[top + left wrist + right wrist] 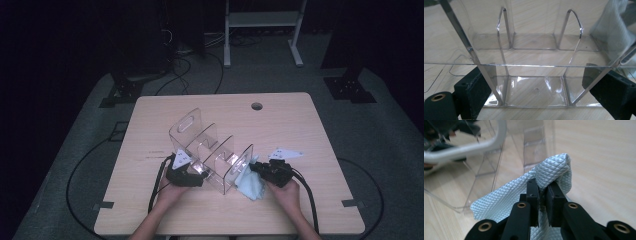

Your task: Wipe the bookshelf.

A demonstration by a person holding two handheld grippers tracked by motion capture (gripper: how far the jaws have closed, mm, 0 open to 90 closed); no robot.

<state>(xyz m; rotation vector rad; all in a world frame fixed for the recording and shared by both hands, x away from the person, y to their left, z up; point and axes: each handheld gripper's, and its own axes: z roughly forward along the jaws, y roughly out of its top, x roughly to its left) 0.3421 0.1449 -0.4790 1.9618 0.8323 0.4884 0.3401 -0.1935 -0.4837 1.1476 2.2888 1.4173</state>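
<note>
left gripper [534, 87] clamps the clear organizer [534, 50] near the table's [320, 150] front edge; right gripper [543, 192] pinches a pale cloth [549, 170], its lower part cut off.

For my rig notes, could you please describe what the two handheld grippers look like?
Both the left gripper and right gripper are black, each topped by a grey three-cornered plate and trailing a black cable. The right gripper view shows brass-coloured pivot rings and flat black pads.
</note>
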